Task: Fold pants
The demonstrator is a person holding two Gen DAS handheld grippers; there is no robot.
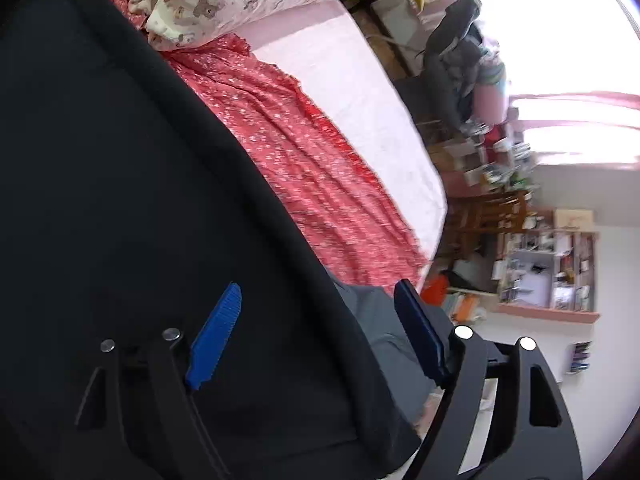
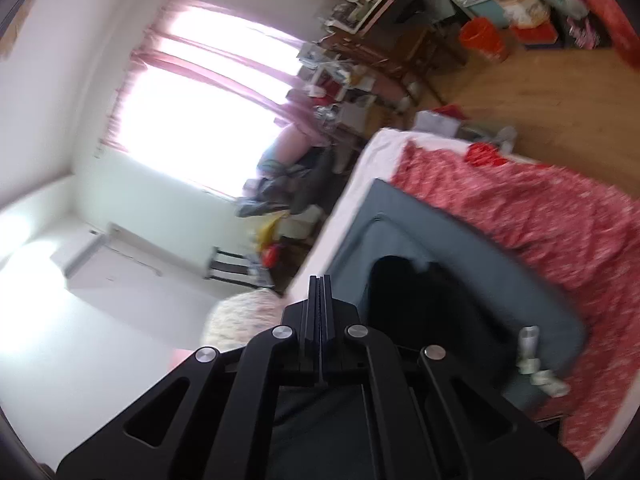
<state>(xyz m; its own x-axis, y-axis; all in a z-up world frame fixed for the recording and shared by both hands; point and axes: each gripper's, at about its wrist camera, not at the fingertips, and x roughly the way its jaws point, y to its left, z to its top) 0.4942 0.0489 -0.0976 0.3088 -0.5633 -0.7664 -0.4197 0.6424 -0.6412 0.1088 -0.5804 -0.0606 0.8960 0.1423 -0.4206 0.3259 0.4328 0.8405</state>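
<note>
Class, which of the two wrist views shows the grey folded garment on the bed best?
The right wrist view: the grey garment lies there as a broad slab beside the red cover. The left wrist view shows only a sliver, mostly hidden behind black cloth.

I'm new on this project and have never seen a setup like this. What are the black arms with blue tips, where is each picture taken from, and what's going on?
There is no robot here. A person holds a two-finger tool in each hand, and a wide-angle camera on each tool looks along its fingers. One picture comes from the left tool, the other from the right tool.

Both look over a bed with a pink sheet and a red flowered blanket. The dark cloth filling the left view is the black pants to be folded.

The left tool is open, with its blue pads on either side of the pants' edge, not pressing. The right tool is shut, but I cannot tell whether it pinches any cloth. A grey-blue garment lies beside the blanket.
</note>
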